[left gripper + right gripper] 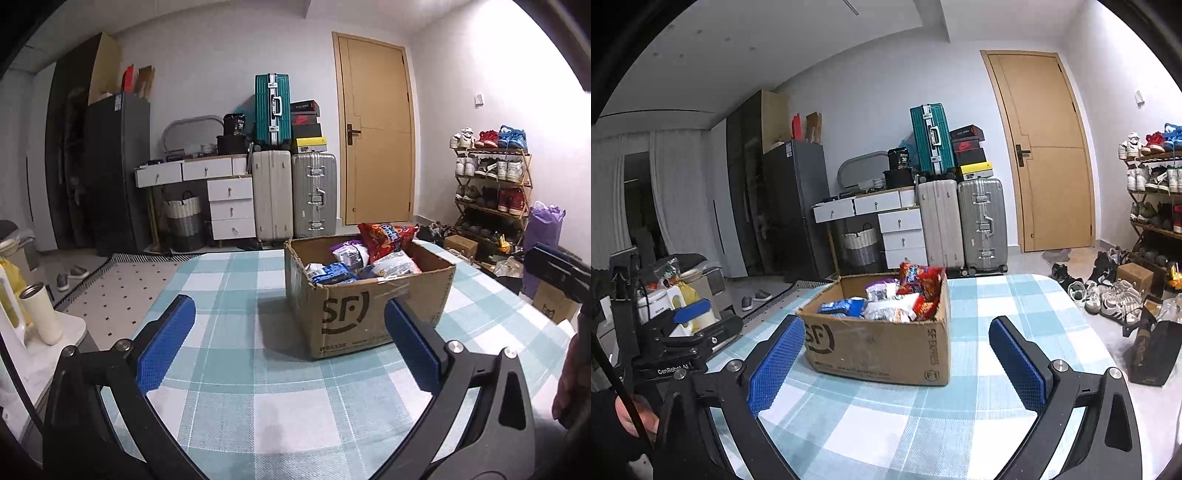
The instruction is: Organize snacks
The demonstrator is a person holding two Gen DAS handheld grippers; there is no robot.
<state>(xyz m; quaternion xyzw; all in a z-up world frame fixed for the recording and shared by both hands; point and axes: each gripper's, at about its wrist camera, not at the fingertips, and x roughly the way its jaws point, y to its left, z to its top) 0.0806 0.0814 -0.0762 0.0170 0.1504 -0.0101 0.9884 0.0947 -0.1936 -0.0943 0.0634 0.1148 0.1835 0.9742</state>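
A brown cardboard box (369, 314) marked SF stands on the checked tablecloth; it also shows in the right wrist view (882, 347). It holds several snack bags: a red bag (388, 238) on top, blue and white bags (332, 275) below; the red bag (921, 282) shows in the right view too. My left gripper (288, 328) is open and empty, in front of the box. My right gripper (897, 354) is open and empty, its jaws wide before the box. The left gripper (692, 312) also appears at the left of the right view.
The table (240, 369) has a teal and white checked cloth. A white thermos (42, 314) stands on a side surface to the left. Suitcases (295, 195), a drawer unit, a door and a shoe rack (491, 192) stand behind. Shoes and bags (1115, 295) lie on the floor at right.
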